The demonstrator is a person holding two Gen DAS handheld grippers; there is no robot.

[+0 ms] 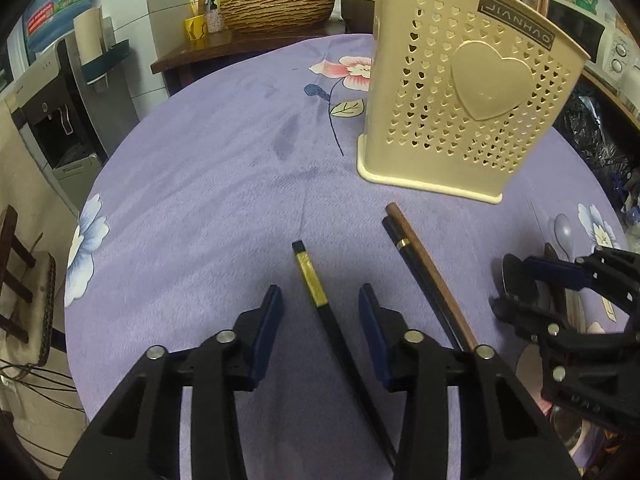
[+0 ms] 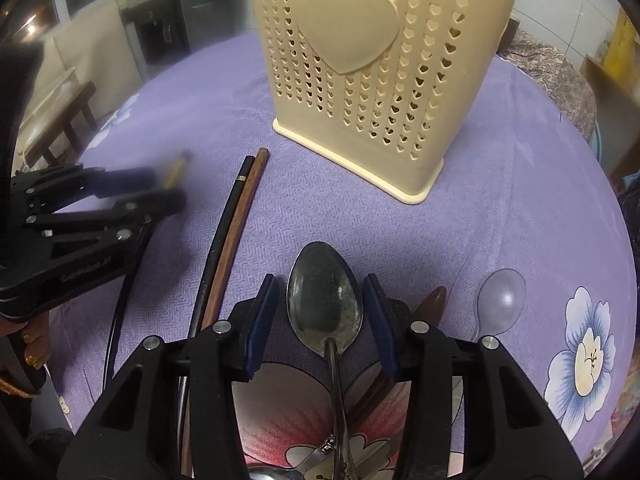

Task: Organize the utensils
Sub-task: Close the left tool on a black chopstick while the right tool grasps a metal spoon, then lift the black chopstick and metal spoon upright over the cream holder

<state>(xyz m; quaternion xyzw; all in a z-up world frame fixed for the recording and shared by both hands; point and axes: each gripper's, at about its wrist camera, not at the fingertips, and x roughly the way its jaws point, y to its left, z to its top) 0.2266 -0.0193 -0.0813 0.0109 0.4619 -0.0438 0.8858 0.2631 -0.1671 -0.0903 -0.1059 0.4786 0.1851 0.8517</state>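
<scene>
Purple terry tablecloth [image 1: 208, 184] with printed flowers covered a round table in a cluttered kitchen, a woven basket [image 1: 276, 10] on the far sideboard. Toward the far side stood the cream plastic utensil holder pierced with small hearts [image 1: 460, 96], upright, a large raised heart on its face — the likely destination.

Left gripper [image 1: 320, 312]: blue-padded jaws stood apart, straddling the black chopstick with a gold-patterned band [image 1: 312, 280] without visibly pressing it. The stick lay slightly off-centre, nearer the right pad. To grip well, the jaws should be centred over the shaft and closed squarely across it; a thin, smooth, rigid rod on soft pile may roll or pivot if pinched off-axis.

Just right of it lay a plain black chopstick with a gold ring [image 1: 404, 256] touching a brown wooden chopstick [image 1: 432, 276], side by side, tips pointing toward the holder.

Right gripper [image 2: 322, 308]: jaws likewise apart, flanking the bowl of the tarnished metal spoon [image 2: 324, 308], which lay flat, handle running near. The bowl is broad, curved and slick — closing lower, on the narrow neck, would probably hold more surely.

Beside it, right, lay a dark brown wooden spoon [image 2: 434, 300] and a translucent lilac plastic spoon [image 2: 500, 300], both untouched.
</scene>
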